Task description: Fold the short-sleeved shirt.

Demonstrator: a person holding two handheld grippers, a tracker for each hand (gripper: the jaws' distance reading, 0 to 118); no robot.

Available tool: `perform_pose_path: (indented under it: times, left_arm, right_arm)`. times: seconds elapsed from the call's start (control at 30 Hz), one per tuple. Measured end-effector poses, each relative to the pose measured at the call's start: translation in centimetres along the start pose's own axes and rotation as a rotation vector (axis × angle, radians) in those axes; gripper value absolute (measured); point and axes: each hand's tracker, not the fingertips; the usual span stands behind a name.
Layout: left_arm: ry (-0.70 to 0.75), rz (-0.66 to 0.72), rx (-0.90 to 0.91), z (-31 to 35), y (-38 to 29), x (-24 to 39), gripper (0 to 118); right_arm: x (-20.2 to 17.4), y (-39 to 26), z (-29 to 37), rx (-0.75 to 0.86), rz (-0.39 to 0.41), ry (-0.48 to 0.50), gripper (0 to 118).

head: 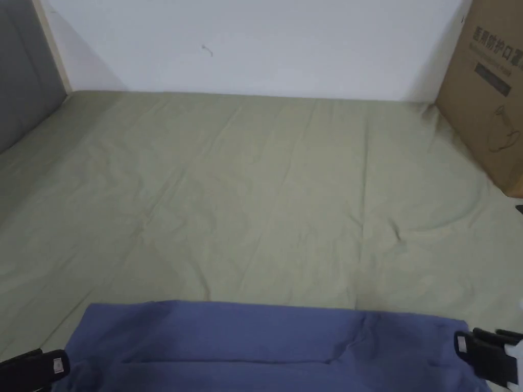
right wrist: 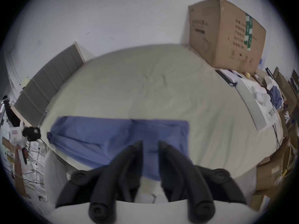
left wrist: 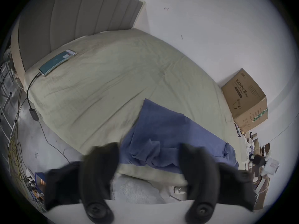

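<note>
A blue short-sleeved shirt lies folded into a wide band along the near edge of the bed, with one layer lapped over another. My left gripper sits at the shirt's left end. In the left gripper view, the left gripper has its jaws wide apart and empty, with the shirt beyond them. My right gripper sits at the shirt's right end. In the right gripper view, the right gripper hovers over the shirt, its jaws a narrow gap apart and gripping no cloth.
The pale green sheet covers the bed up to a white wall. A cardboard box stands at the back right corner. A grey headboard is on the left. A phone with a cable lies near the headboard.
</note>
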Motion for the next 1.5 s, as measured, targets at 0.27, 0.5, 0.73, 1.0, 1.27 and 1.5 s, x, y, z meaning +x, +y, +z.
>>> perform_pose_path:
  times: [0.27,0.5,0.73,1.0,1.27,1.5]
  left_arm:
    - [-0.074,0.118,0.036,-0.8,-1.2,-2.3,0]
    - [-0.269,0.371,0.031,-3.9,-0.4,-6.4,110]
    - [-0.397,0.421,-0.059,-9.5,0.9,-7.6,110]
    - [-0.507,0.513,-0.106,-12.6,1.6,-9.0,24]
    - [-0.355,0.391,-0.157,-10.8,3.3,-6.8,5]
    - [-0.266,0.095,-0.038,-5.6,6.3,4.4,5]
  right_arm:
    - [-9.4,-0.1,-3.2,0.034,0.020,0.178,0]
    - [-15.5,-1.2,-6.3,-0.084,0.123,0.266,0]
    - [-18.1,-1.5,-7.8,-0.145,0.158,0.290,0]
    - [-18.6,-1.5,-8.4,-0.186,0.168,0.292,0]
    - [-15.9,-1.5,-8.0,-0.178,0.089,0.251,0]
    - [-11.3,-2.0,-6.4,-0.149,-0.014,0.221,0]
